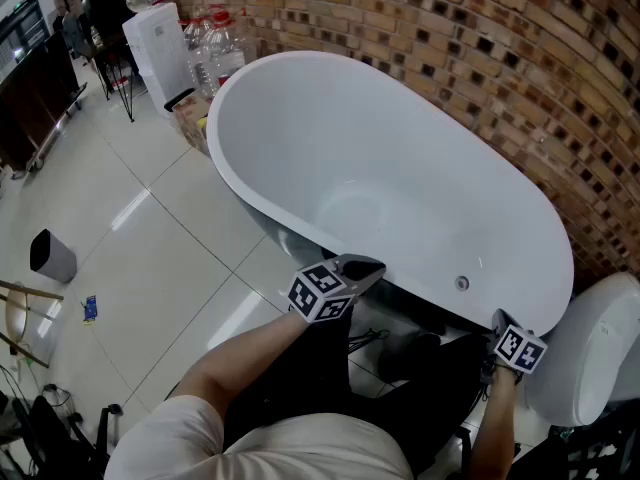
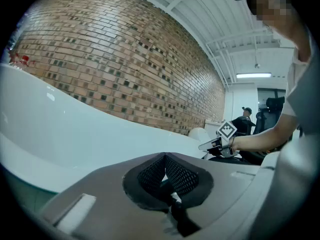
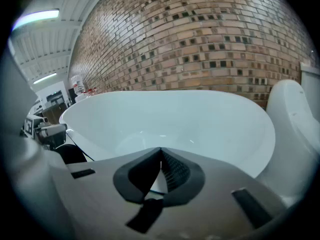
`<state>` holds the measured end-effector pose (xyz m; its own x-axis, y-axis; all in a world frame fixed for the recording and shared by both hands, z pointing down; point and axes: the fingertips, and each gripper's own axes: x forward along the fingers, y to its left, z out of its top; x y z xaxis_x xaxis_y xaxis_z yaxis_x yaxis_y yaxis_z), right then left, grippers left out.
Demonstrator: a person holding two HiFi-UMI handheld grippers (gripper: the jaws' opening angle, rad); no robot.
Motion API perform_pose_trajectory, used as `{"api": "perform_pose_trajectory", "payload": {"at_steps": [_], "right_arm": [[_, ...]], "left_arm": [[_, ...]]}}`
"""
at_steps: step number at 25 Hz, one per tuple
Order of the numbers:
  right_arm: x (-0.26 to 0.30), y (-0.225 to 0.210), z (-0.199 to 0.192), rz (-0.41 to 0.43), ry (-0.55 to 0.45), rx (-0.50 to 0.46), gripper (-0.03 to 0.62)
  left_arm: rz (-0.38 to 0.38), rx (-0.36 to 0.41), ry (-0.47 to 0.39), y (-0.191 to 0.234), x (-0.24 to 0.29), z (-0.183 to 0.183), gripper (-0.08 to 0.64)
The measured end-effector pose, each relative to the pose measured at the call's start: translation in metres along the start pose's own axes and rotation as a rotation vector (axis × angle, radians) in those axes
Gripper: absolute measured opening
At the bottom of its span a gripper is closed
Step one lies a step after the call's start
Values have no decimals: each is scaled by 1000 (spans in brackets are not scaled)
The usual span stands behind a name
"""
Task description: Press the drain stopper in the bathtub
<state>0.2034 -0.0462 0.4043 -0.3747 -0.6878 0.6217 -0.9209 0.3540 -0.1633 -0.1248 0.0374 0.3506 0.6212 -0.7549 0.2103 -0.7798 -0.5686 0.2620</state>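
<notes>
A white oval bathtub (image 1: pixel 250 98) stands against a brick wall. A small round metal fitting (image 1: pixel 462 283), which may be the drain stopper, sits low on the tub's near inner wall. My left gripper (image 1: pixel 366 267) hovers at the near rim, shut and empty; in the left gripper view its pads (image 2: pixel 176 175) meet over the tub's outer side (image 2: pixel 75 134). My right gripper (image 1: pixel 498 320) is just outside the rim by the fitting, also shut on nothing, with its pads (image 3: pixel 170 171) closed in front of the tub's basin (image 3: pixel 190 119).
A white toilet (image 1: pixel 592 346) stands right of the tub, close to my right gripper. Behind the tub's far end are water bottles (image 1: pixel 212 48), a white appliance (image 1: pixel 156 36) and a box. A grey bin (image 1: pixel 52 256) sits on the tiled floor at left.
</notes>
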Motion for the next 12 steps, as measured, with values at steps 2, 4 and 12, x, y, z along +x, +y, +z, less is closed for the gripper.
{"api": "perform_pose_trajectory", "payload": {"at_steps": [2,4,12], "right_arm": [[0,6,12,2,-3,-59,15],[-5,11,28,6,-21,-107,15],[-19,38,97,48,-102,-279,15]], "left_arm": [[6,-1,-11,-2,-1,11,6],[2,10,-23,-7,3,24,6],[-17,87,-29,-27,28,85,8]]}}
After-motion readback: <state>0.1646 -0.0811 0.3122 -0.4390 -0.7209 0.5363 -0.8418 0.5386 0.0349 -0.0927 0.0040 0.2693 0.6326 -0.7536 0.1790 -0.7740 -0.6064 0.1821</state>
